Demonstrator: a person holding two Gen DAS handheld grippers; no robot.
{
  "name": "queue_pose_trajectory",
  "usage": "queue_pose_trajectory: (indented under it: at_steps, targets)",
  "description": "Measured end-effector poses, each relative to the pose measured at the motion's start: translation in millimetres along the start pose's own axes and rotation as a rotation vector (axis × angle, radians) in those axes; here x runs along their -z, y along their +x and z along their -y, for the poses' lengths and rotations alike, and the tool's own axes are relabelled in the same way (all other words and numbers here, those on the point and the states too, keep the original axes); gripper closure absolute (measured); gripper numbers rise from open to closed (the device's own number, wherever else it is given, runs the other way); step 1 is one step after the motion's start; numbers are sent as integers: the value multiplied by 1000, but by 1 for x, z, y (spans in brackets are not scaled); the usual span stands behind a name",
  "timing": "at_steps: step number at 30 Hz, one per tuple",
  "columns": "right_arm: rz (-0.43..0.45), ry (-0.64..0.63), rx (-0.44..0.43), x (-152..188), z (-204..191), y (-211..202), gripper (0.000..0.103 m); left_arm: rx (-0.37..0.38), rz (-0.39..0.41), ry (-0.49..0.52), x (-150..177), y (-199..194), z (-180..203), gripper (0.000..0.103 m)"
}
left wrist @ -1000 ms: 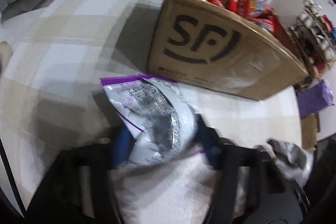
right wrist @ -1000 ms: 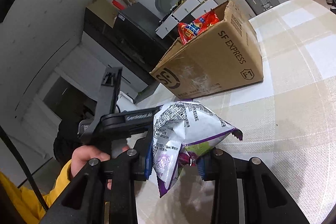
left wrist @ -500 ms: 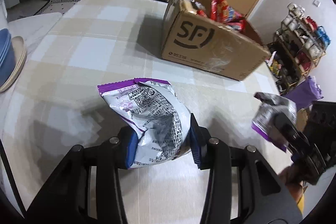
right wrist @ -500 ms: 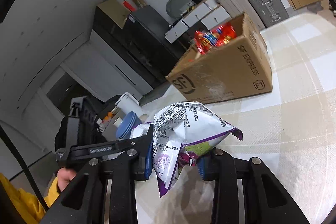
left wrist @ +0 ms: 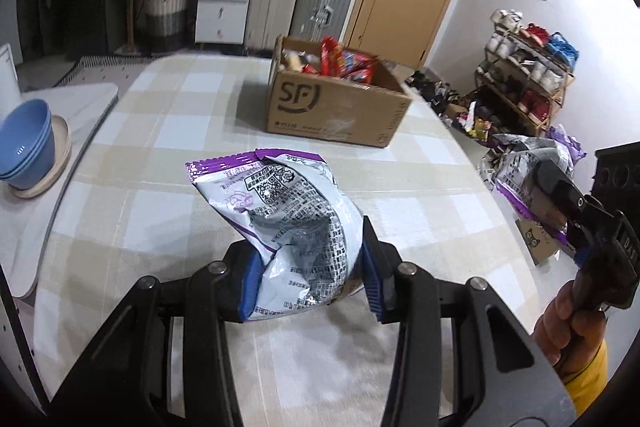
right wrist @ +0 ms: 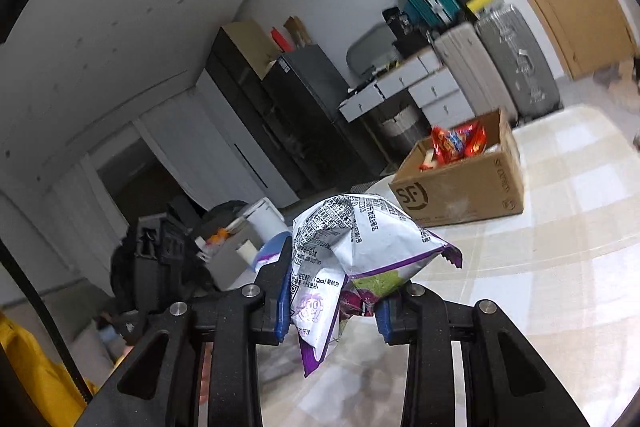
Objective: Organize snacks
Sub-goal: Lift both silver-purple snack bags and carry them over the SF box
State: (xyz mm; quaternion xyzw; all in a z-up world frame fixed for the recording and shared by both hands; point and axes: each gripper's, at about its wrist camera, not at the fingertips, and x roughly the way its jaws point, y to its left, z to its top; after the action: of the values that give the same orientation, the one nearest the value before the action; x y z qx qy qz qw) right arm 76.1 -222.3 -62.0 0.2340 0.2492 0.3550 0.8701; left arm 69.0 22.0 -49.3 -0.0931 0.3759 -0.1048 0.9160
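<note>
Both grippers have pulled back from the SF box (left wrist: 338, 107); it sits farther off now.

Left wrist view: left gripper (left wrist: 306, 273) clamps a silver-purple snack bag (left wrist: 282, 223) above the checked table (left wrist: 160, 131), short of the box. Red packets (left wrist: 344, 63) stand in the box. Blue bowls (left wrist: 26, 143) far left of it. Right gripper (left wrist: 556, 195) holds a second bag (left wrist: 520, 167), partly hidden.

Right wrist view: right gripper (right wrist: 332, 301) grips its bag (right wrist: 352, 251); box (right wrist: 460, 187) beyond, background blurred.
</note>
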Motion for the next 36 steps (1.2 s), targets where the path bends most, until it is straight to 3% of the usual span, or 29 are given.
queue_pose_trajectory:
  at_steps: [10,19,22,29,36]
  targets:
    - [-48,-91,99,18,-43,-25,70,27,129,53,22,-82,25,64]
    - [-81,-104,87,23,-49,-15,70,42,132,53,39,-111,27,64]
    - [-98,-115,95,17,-46,-4,70,17,123,30,38,-111,26,64]
    - [-93,-147,76,-21,-37,24,70,34,138,45,17,-102,27,64]
    - [-80,-138,78,-94,-4,63,70,42,154,38,-43,-78,10,64]
